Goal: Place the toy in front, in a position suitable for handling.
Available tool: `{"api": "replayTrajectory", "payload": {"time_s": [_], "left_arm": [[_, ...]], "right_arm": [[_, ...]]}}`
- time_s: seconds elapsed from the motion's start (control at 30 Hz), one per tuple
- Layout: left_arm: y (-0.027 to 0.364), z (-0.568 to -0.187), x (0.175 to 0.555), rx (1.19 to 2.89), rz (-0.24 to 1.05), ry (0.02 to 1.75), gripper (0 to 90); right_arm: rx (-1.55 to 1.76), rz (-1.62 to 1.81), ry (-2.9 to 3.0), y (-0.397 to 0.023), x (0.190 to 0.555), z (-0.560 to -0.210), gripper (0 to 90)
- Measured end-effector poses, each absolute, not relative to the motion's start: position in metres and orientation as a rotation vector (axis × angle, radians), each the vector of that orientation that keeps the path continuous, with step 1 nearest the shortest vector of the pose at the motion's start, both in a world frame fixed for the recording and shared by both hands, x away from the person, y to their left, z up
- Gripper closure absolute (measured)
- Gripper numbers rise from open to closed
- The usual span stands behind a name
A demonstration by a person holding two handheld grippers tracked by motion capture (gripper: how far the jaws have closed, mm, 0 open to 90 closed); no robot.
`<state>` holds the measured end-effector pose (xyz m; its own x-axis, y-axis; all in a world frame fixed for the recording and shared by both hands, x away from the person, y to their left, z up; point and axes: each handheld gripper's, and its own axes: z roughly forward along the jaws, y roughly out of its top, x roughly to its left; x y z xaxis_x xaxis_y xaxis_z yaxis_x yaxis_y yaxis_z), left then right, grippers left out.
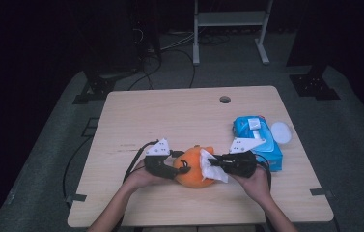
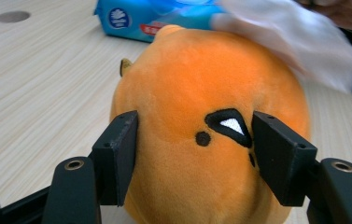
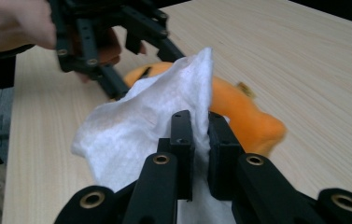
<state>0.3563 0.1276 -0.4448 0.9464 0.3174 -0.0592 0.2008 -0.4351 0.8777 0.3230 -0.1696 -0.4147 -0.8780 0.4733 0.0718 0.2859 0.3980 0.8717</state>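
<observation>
The left gripper (image 2: 194, 154) view shows its fingers (image 2: 117, 156) pinching the orange plush toy (image 2: 201, 93) at mid-desk, its stitched eye visible. The right gripper (image 3: 200, 140) view shows fingers pinching a white wipe (image 3: 136, 126), apparently against the toy. The high view adds the blue wipes pack (image 1: 257, 137) on the desk (image 1: 170, 111) beside them.

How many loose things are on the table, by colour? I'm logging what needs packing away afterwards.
Orange: 1, the plush toy, clamped by the left gripper
White: 2, the wipe pinched in the right gripper, and the round lid
Blue: 1, the wipes pack
Total: 4
</observation>
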Motion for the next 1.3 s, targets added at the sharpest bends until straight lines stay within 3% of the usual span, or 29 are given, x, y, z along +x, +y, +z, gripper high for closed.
{"api": "replayTrajectory", "payload": {"time_s": [0.27,0.47,0.7,0.97,1.13,1.3], "left_arm": [[0.125,-0.445,0.357,2.024,0.137,0.406,35.2],[0.123,-0.445,0.357,2.017,0.138,0.421,34.1],[0.125,-0.436,0.357,1.987,0.066,0.413,13.8],[0.117,-0.436,0.354,1.991,0.121,0.402,38.6],[0.109,-0.432,0.350,2.018,0.159,0.380,40.3],[0.115,-0.436,0.354,2.002,0.130,0.426,40.1]], "right_arm": [[0.777,1.434,2.467,-0.186,0.334,-0.425,81.9],[0.632,1.459,2.480,-0.167,0.320,-0.413,81.9],[0.746,1.416,2.452,-0.180,0.333,-0.422,82.0],[0.734,1.450,2.415,-0.176,0.327,-0.414,82.1],[0.582,1.436,2.443,-0.149,0.314,-0.407,82.1],[0.606,1.388,2.435,-0.159,0.320,-0.409,82.1]]}}
